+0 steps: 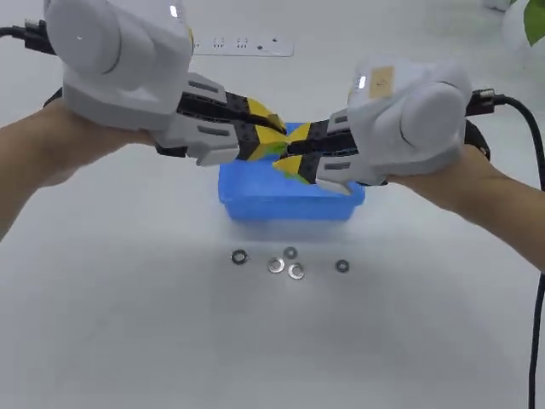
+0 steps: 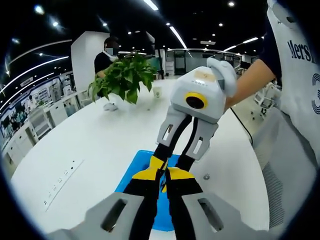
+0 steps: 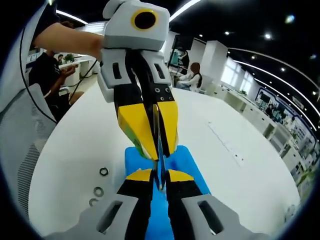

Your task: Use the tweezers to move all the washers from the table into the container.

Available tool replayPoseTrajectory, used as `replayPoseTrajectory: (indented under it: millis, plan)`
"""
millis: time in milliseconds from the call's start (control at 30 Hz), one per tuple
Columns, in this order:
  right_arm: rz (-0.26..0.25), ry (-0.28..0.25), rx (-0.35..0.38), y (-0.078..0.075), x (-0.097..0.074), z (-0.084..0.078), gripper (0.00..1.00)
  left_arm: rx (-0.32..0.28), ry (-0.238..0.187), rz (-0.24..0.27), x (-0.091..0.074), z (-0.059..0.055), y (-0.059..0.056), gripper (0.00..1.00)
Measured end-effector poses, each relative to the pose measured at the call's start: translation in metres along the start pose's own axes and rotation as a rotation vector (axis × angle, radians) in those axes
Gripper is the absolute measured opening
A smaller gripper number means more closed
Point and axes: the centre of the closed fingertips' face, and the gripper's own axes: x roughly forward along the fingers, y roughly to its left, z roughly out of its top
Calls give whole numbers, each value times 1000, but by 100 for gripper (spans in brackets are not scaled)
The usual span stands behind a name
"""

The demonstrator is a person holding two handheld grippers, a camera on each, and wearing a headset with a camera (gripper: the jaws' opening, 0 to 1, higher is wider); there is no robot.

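The blue container sat on the white tabletop, and both grippers met tip to tip just above its far rim. The left gripper reached in over the container from one side and the right gripper from the opposite side, their yellow-and-black jaw ends almost touching each other.

In the right gripper view a thin, blade-like pair of tweezers ran in a line from between the left gripper's jaws into the right gripper's jaws, directly over the container. The left gripper's jaws were pressed nearly flat together with only the sliver of the tweezers between them. The right gripper's jaws were likewise drawn in to a narrow slit around the other end of the tweezers, so each gripper seemed to have a pinch on it.

Five washers lay on the tabletop just in front of the container's near side: three bunched close together, and one set apart at each end of the row. None could be made out inside the container, though the grippers hid most of its inside.

Beyond the container's far side a white power strip lay flat on the tabletop.
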Motion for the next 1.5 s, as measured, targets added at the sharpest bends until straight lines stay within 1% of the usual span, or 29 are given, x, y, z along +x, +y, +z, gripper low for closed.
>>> replayPoseTrajectory:
  millis: [33,67,100,167,300,400,467,633,833,1000,1067,1133,1200,1267,1333,1367,1433,1500]
  plan:
    - [2,4,9,-1,2,-3,11,-8,4,-4,3,-4,2,9]
    - [8,9,28,-4,8,-10,11,-11,7,-5,5,-6,4,9]
    - [8,13,35,-6,11,-13,11,-20,12,-9,8,-10,6,9]
    - [18,22,48,-5,14,-18,11,-27,21,-15,11,-15,7,9]
    - [31,35,62,-3,17,-25,11,-47,27,-26,16,-22,9,9]
    - [40,43,73,-1,18,-28,11,-57,34,-32,18,-26,9,9]
    - [42,49,76,0,19,-30,11,-56,38,-34,20,-26,6,9]
    - [46,50,101,0,20,-32,11,-79,38,-33,22,-29,8,9]
    - [47,45,111,-1,19,-32,11,-88,38,-32,21,-29,8,9]
    - [38,60,89,2,18,-31,12,-81,52,-36,21,-30,7,9]
    - [37,57,86,2,17,-30,12,-74,57,-38,20,-30,6,9]
    - [37,48,88,2,15,-27,12,-65,52,-39,18,-28,5,9]
    - [42,22,85,2,12,-20,13,-57,38,-43,16,-23,4,9]
    - [48,3,59,3,10,-15,13,-53,29,-51,14,-18,2,8]
    - [48,4,58,3,7,-14,12,-38,31,-52,12,-16,1,8]
    - [67,-7,68,6,6,-12,12,-37,29,-56,11,-14,0,8]
    - [71,-10,63,9,2,-11,11,-29,30,-63,9,-14,-2,8]
    - [83,-12,52,13,-1,-8,11,-18,35,-69,7,-12,-6,8]
